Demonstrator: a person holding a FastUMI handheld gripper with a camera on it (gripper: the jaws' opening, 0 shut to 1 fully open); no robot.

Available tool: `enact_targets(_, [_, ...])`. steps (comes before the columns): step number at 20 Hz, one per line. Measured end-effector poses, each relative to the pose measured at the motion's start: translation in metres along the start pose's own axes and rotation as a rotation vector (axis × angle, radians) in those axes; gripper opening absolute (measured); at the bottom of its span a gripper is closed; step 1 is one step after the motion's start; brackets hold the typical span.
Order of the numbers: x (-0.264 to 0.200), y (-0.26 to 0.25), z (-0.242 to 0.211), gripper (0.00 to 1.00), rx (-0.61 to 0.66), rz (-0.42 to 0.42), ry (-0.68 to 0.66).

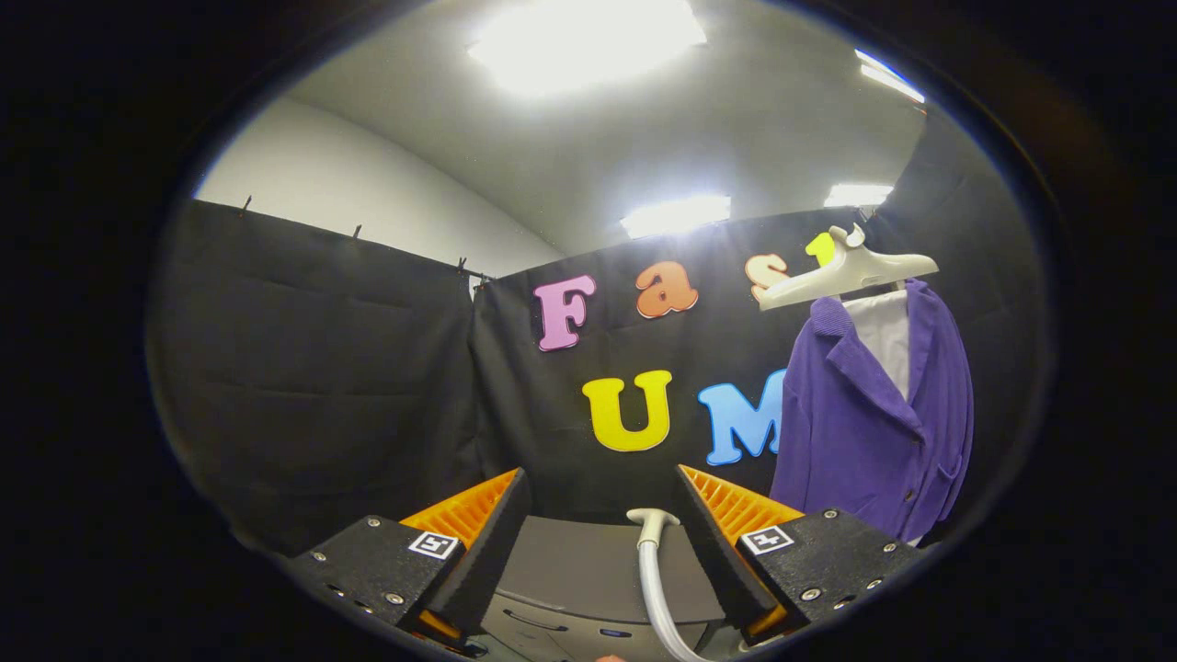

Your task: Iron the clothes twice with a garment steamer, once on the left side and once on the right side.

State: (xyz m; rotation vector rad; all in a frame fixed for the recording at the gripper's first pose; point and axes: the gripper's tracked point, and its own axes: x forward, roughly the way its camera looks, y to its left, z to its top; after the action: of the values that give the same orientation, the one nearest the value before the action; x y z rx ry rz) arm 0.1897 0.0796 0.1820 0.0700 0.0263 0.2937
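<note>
1. The gripper (pixel 602 542) points toward the booth's black cloth wall (pixel 313 368), its two fingers spread well apart and clamped on nothing.
2. Between the fingers, closer to the right one, a pale hose (pixel 655 579) rises from below and ends in a small angled fitting; neither finger presses on it.
3. Behind the hose sits the grey top of a box-like unit (pixel 579 561), which fills the gap between the fingers.
4. Beyond the right finger, well apart from it, a purple jacket (pixel 864 423) hangs open over a white shirt (pixel 885 336).
5. Both garments hang on a pale hanger (pixel 846 271) in front of the cloth wall, where two walls meet.
6. Above the cloth, a white wall (pixel 368 184) and a ceiling with bright light panels (pixel 588 37) are visible.
</note>
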Motion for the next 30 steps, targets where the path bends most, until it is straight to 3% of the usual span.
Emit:
enact_targets(15, [0.153,-0.042,-0.084,0.95,0.099,0.029,0.437])
enact_targets(30, [0.261,-0.089,-0.218,0.94,0.167,-0.015,0.887])
